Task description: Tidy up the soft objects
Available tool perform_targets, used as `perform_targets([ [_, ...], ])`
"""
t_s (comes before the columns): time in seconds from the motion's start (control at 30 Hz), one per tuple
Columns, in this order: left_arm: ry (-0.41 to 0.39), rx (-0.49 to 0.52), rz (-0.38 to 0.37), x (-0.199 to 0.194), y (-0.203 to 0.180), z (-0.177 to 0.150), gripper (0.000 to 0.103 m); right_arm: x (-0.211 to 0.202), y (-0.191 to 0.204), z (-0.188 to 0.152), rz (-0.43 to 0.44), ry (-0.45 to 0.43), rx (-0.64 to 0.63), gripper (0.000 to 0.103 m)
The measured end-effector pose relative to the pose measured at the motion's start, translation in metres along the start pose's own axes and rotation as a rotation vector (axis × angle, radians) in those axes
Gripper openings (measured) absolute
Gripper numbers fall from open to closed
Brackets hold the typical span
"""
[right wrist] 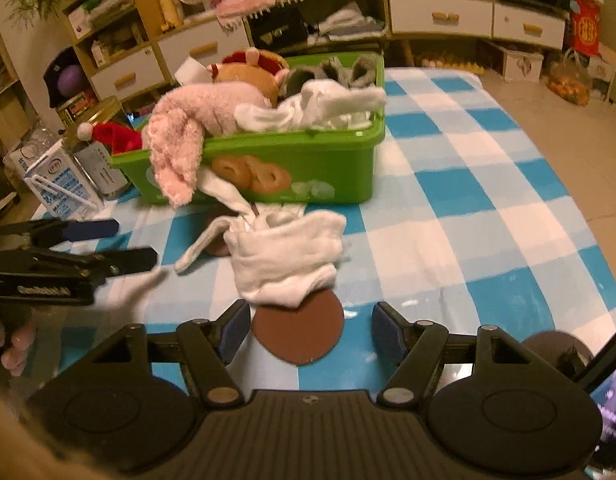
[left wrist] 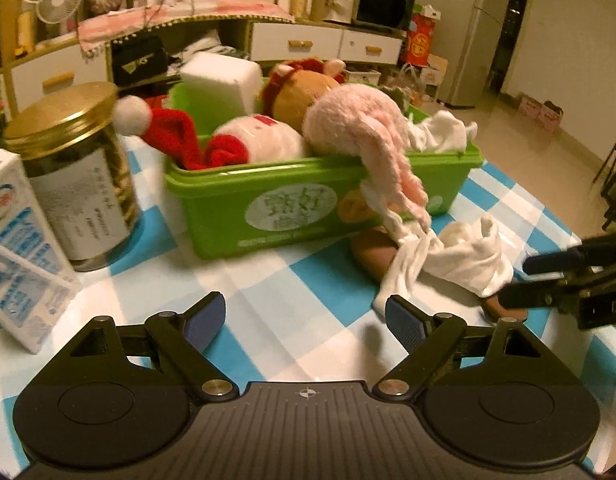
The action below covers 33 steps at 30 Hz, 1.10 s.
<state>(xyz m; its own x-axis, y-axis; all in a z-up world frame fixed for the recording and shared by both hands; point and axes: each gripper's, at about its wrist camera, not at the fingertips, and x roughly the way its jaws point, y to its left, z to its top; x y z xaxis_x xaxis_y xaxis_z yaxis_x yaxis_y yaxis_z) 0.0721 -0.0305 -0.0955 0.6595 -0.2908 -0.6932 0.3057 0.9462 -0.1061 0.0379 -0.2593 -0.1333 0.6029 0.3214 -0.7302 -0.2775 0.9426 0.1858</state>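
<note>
Green plastic catches the eye first: a bin sits in the middle of the left wrist view on a table covered in blue-and-white checks, and it is heaped with soft things. A pink plush lies on top with its long limbs drooping over the front wall, a brown plush sits behind it, a red Santa hat with a white pompom hangs over the left rim, and a white foam block stands at the back. A white cloth is bunched at the bin's right end. In front of the bin, at centre right, a second white cloth lies crumpled on the table, partly on top of a round brown coaster; one strand of it runs up against the pink limbs. The left tool hovers low at the bottom of its own frame, fingers spread wide with nothing between them. The right tool points at the crumpled cloth, its fingers apart on either side of the coaster's edge, not pinching anything. To the left of the bin stand a gold-lidded glass jar and a milk carton.
</note>
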Motion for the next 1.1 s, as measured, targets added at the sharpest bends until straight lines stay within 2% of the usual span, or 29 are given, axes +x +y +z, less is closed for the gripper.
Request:
perform_targets([
  [0.3,-0.010,0.127,-0.008,0.016,-0.032,-0.006,0.083,0.018,0.008,0.012,0.035,-0.080,0.014,0.041],
  [0.33,-0.016,0.141,-0.004,0.017,-0.036,-0.005,0.082,0.021,0.011,0.013,0.033,-0.088,0.008,0.037],
  [0.4,-0.022,0.159,-0.013,0.021,-0.042,-0.003,0.078,0.025,0.015,0.017,0.031,-0.092,0.004,0.005],
  [0.43,-0.024,0.163,-0.017,0.022,-0.045,-0.002,0.076,0.027,0.015,0.019,0.042,-0.082,0.012,0.000],
  [0.67,-0.035,0.177,-0.029,0.034,-0.058,0.005,0.066,0.016,0.006,0.033,0.140,-0.103,0.132,0.000],
  [0.8,-0.041,0.174,-0.024,0.038,-0.060,0.006,0.062,0.010,-0.003,0.036,0.183,-0.102,0.242,0.000],
  [0.87,-0.046,0.171,-0.015,0.038,-0.060,0.007,0.052,0.007,-0.010,0.039,0.214,-0.105,0.307,0.000],
  [1.0,-0.050,0.179,-0.010,0.040,-0.062,0.012,0.041,-0.001,-0.019,0.045,0.303,-0.129,0.426,0.000],
  [1.07,-0.051,0.190,-0.012,0.039,-0.064,0.011,0.029,-0.004,-0.022,0.050,0.327,-0.143,0.466,0.000],
  [1.1,-0.050,0.197,-0.013,0.039,-0.065,0.011,0.027,-0.006,-0.023,0.052,0.338,-0.148,0.488,0.000],
])
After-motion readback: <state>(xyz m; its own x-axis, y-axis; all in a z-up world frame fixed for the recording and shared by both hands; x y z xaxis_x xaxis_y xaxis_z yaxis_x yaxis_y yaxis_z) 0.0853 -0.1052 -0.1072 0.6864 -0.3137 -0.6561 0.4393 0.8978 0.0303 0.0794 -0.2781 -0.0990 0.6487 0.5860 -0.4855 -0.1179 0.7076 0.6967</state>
